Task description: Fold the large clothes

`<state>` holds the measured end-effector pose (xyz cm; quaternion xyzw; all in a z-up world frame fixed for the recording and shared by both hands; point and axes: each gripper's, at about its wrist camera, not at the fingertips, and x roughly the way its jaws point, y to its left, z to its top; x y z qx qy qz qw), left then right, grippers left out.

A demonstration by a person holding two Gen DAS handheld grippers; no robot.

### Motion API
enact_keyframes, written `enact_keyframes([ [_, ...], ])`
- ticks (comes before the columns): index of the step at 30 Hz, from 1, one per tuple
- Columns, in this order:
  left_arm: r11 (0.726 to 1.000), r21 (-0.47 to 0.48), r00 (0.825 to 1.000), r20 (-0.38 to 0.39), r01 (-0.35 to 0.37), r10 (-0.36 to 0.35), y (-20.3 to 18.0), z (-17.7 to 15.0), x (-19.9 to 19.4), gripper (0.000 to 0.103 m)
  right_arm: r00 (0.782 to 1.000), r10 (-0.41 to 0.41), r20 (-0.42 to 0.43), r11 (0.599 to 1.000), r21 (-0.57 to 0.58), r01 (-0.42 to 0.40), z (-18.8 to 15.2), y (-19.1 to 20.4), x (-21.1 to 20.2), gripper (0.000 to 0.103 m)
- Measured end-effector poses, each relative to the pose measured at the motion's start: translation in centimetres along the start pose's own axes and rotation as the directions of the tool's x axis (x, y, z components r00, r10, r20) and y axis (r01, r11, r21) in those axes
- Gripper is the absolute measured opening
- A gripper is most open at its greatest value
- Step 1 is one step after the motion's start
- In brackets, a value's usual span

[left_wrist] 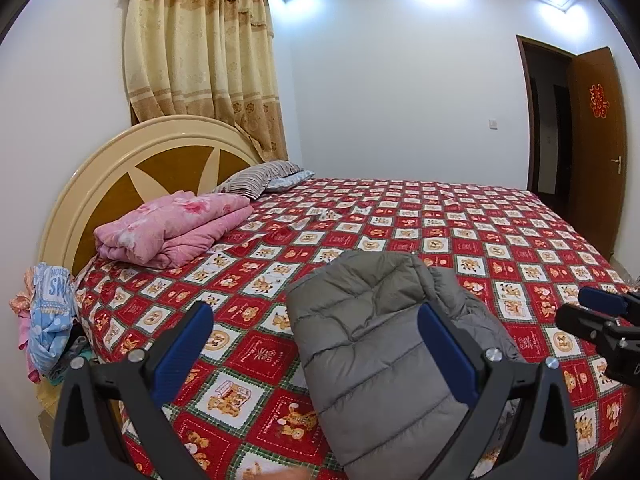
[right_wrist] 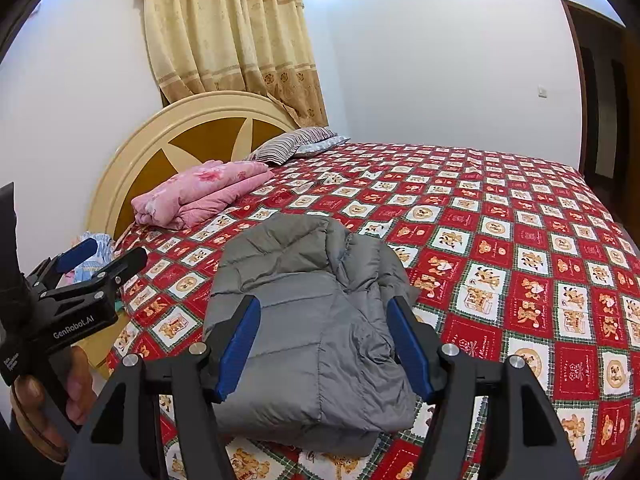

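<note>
Bedroom light falls on a bed (left_wrist: pixel 460 240) with a red patchwork cover, and through the left wrist camera I see the grey puffer jacket (left_wrist: pixel 380 344) folded into a thick bundle near the bed's near edge, a pink quilt (left_wrist: pixel 172 232) by the headboard. My left gripper (left_wrist: pixel 316 344) stands wide open above it, holding nothing; only this view shows the clothes pile (left_wrist: pixel 48 328) beside the bed. Through the right wrist camera the jacket (right_wrist: pixel 312 320) shows its rumpled right edge more clearly, and my right gripper (right_wrist: pixel 324 344) hangs open too. I judge the jacket light, springy and slippery, so I would pinch a seamed edge.
</note>
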<state>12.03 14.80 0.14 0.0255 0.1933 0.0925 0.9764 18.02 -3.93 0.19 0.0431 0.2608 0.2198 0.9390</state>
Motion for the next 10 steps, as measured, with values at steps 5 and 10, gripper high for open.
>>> enact_keyframes([
  [5,1.000,-0.008,1.000,0.007,-0.026,0.026,-0.12,-0.04,0.00,0.103,1.000,-0.010,-0.005,1.000,0.002,0.010,-0.18,-0.20,0.10,0.066],
  [10,0.999,-0.010,0.997,0.063,-0.045,0.045,-0.01,-0.19,-0.86,0.103,1.000,-0.011,-0.006,1.000,-0.010,0.011,-0.19,-0.05,0.12,0.066],
])
